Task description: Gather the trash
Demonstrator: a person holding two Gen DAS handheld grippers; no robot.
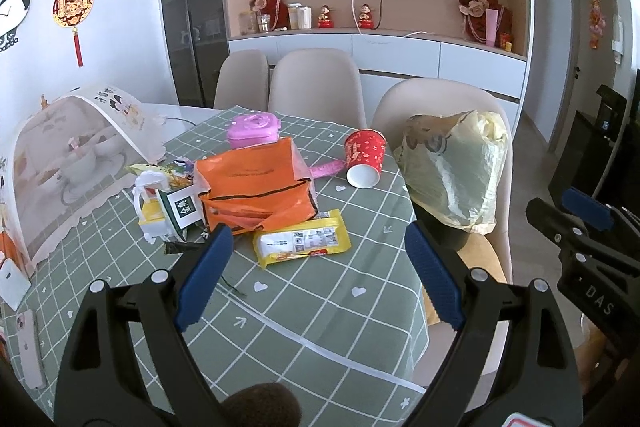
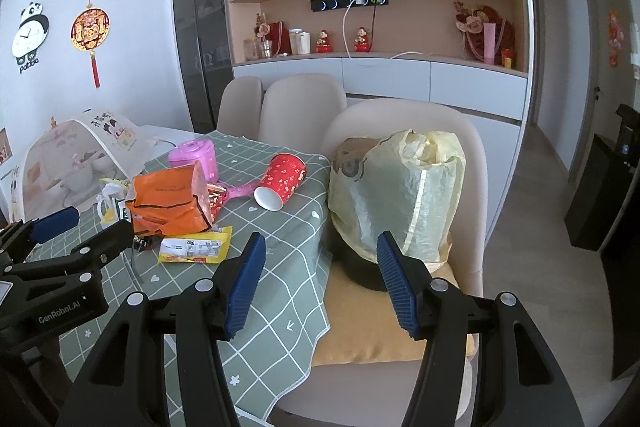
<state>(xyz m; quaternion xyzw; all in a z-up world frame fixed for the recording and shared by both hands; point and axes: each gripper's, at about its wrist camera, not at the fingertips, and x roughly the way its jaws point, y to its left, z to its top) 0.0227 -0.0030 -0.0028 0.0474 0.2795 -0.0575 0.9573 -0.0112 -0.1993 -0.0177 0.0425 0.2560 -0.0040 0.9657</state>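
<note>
Two grippers, left gripper (image 1: 318, 273) and right gripper (image 2: 322, 281), spread wide and empty at lower frame. Just beyond, at centre on the green tablecloth (image 1: 320, 307): yellow wrapper (image 1: 302, 242), light, crinkly, slippery, best pinched at a free edge; then orange bag (image 1: 256, 193), limp. Farther right, tipped red paper cup (image 1: 365, 158), easily crushed, taken by the rim; yellow-lined bin (image 2: 396, 199) on the chair.

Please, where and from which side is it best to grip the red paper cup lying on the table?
The red paper cup lies on its side, white mouth toward the camera. Probably best to come from above with the right gripper and close the jaws across its red wall near the middle.
</note>
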